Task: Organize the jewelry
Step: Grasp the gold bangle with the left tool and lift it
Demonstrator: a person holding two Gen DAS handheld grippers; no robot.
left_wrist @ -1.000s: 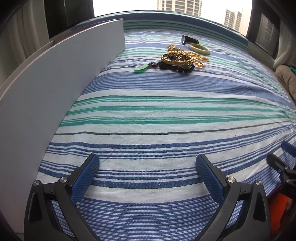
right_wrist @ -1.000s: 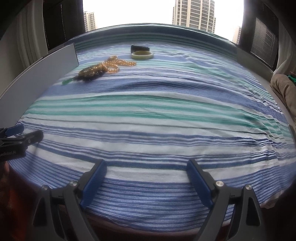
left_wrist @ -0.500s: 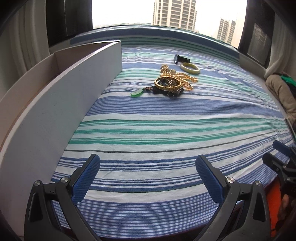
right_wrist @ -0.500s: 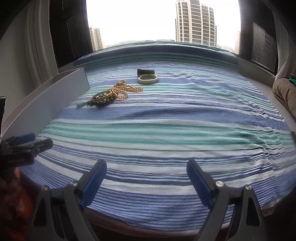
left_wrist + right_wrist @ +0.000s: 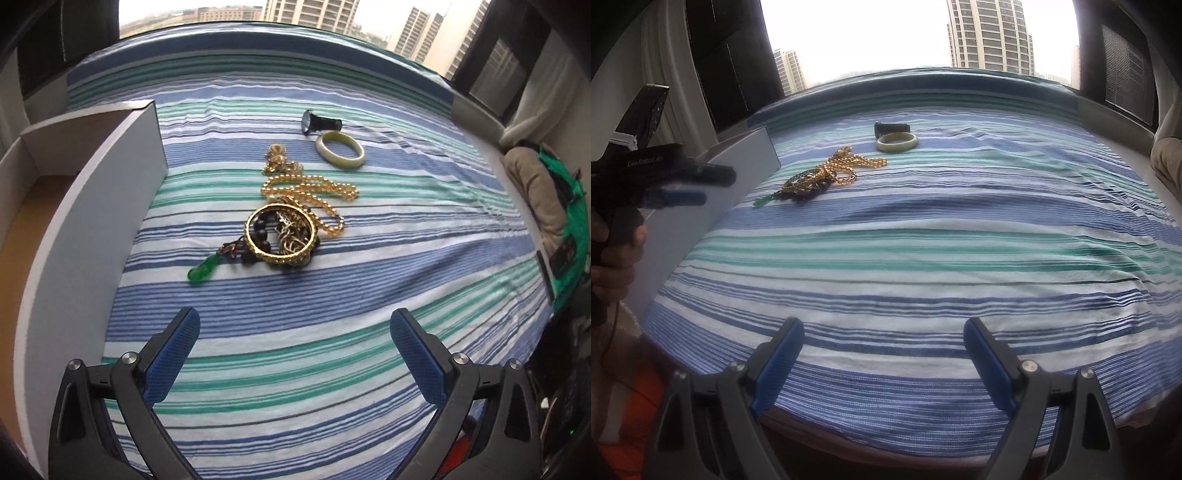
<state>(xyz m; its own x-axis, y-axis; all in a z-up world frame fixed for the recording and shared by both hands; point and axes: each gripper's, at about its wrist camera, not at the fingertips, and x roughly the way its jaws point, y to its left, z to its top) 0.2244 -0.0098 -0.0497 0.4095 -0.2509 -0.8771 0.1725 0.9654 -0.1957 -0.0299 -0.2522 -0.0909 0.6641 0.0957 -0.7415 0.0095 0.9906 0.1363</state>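
A tangled pile of jewelry lies on the striped cloth: a gold bangle (image 5: 280, 238) over dark beads, a green pendant (image 5: 201, 270), a gold bead chain (image 5: 314, 192), a pale jade bangle (image 5: 340, 150) and a black watch (image 5: 319, 122). The pile also shows in the right wrist view (image 5: 820, 177). My left gripper (image 5: 295, 336) is open and empty, raised above the cloth just short of the pile. My right gripper (image 5: 884, 345) is open and empty at the table's near edge. The left gripper (image 5: 683, 184) shows from the side in the right wrist view.
An open white box (image 5: 92, 206) with a tan floor stands along the left of the cloth. A striped blue, green and white cloth (image 5: 923, 240) covers the table. A beige cushion and green fabric (image 5: 543, 199) lie at the right. A window is behind.
My left gripper has risen and moved forward toward the jewelry pile, which is now closer and seen from above. My right gripper has risen slightly and stayed near the front edge.
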